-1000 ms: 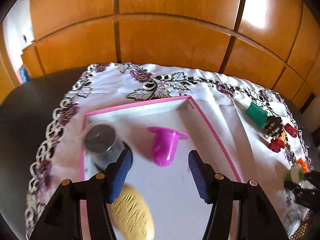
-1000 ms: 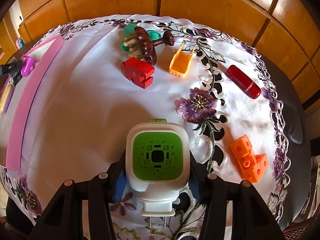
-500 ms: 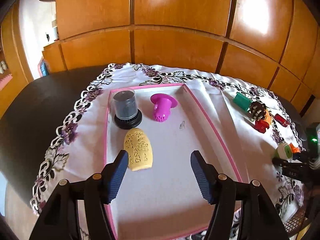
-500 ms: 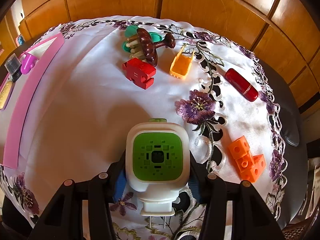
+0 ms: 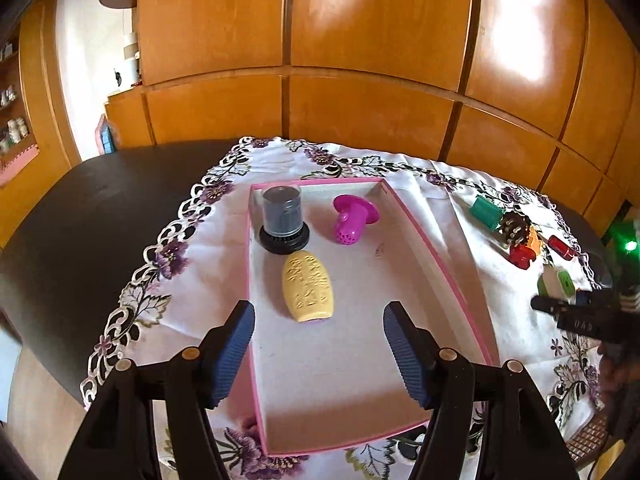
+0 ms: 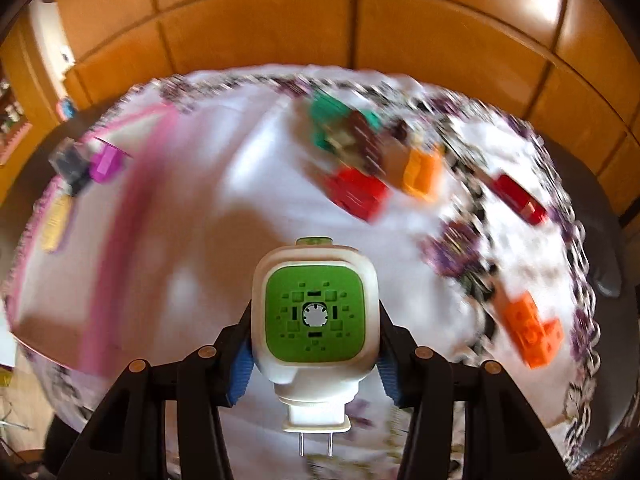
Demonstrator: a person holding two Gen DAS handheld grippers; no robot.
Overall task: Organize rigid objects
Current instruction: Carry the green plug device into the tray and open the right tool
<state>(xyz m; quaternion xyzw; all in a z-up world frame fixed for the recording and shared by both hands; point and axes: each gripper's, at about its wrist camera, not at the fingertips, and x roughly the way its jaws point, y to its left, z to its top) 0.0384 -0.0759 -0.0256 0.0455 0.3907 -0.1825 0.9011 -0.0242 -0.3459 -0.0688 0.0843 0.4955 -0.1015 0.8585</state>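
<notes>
Embroidered tablecloth (image 5: 424, 204), right gripper (image 6: 316, 354) clamping plug-in device (image 6: 316, 320)

— Surface?

— A dark table (image 5: 60, 232), largely covered by a white cloth (image 5: 436, 204) with purple flower embroidery and a lace edge.

— Lying on the cloth?

— A shallow pink-rimmed tray (image 5: 436, 248) toward the table's left edge. Toward the right edge, loose: a green piece (image 5: 486, 211), a red block (image 5: 522, 256), a red tube (image 5: 561, 246), and orange cubes (image 6: 530, 326) near the right edge.
</notes>
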